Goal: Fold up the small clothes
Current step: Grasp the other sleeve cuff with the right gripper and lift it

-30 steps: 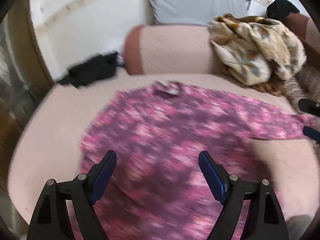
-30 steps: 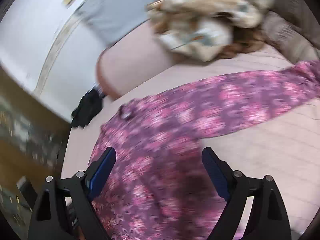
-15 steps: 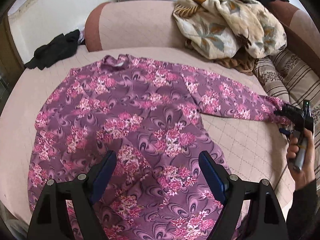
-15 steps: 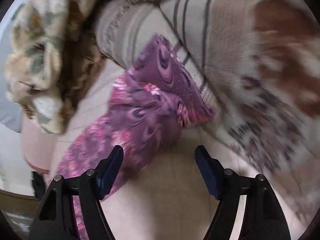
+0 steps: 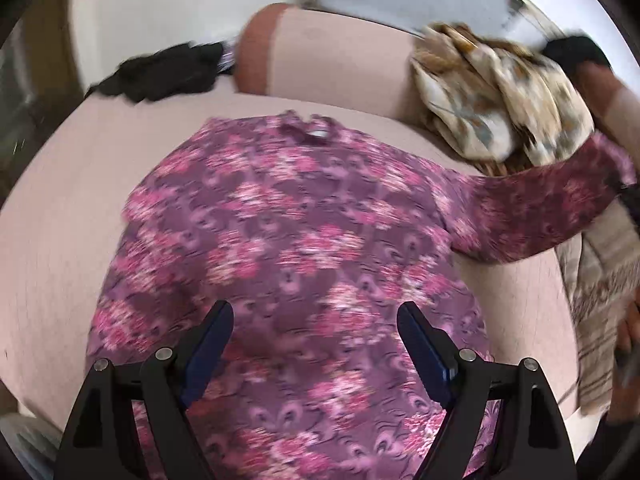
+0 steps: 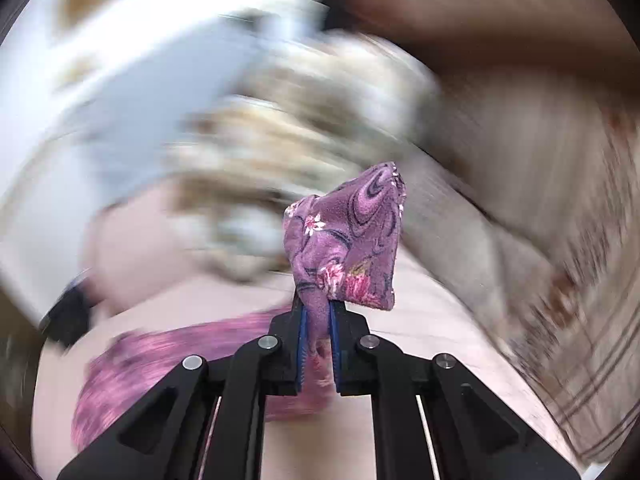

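Note:
A purple shirt with pink flowers [image 5: 288, 248] lies spread on the pink sofa seat [image 5: 52, 240], collar toward the backrest. My left gripper [image 5: 314, 320] is open and empty, low over the shirt's lower body. My right gripper [image 6: 318, 310] is shut on the cuff of the shirt's right sleeve [image 6: 344, 240], which sticks up above the blue pads. In the left wrist view that sleeve [image 5: 552, 208] is lifted off the seat toward the right. The rest of the shirt [image 6: 160, 368] trails below the right gripper.
A beige floral blanket [image 5: 500, 104] is bunched at the back right, blurred in the right wrist view [image 6: 288, 148]. A black garment [image 5: 160, 72] lies at the back left. A striped cushion [image 5: 600, 288] is at the right. The pink backrest [image 5: 340, 60] rises behind.
My right gripper has closed on the sleeve cuff and lifted it off the seat. My left gripper has moved lower and closer over the shirt, still open.

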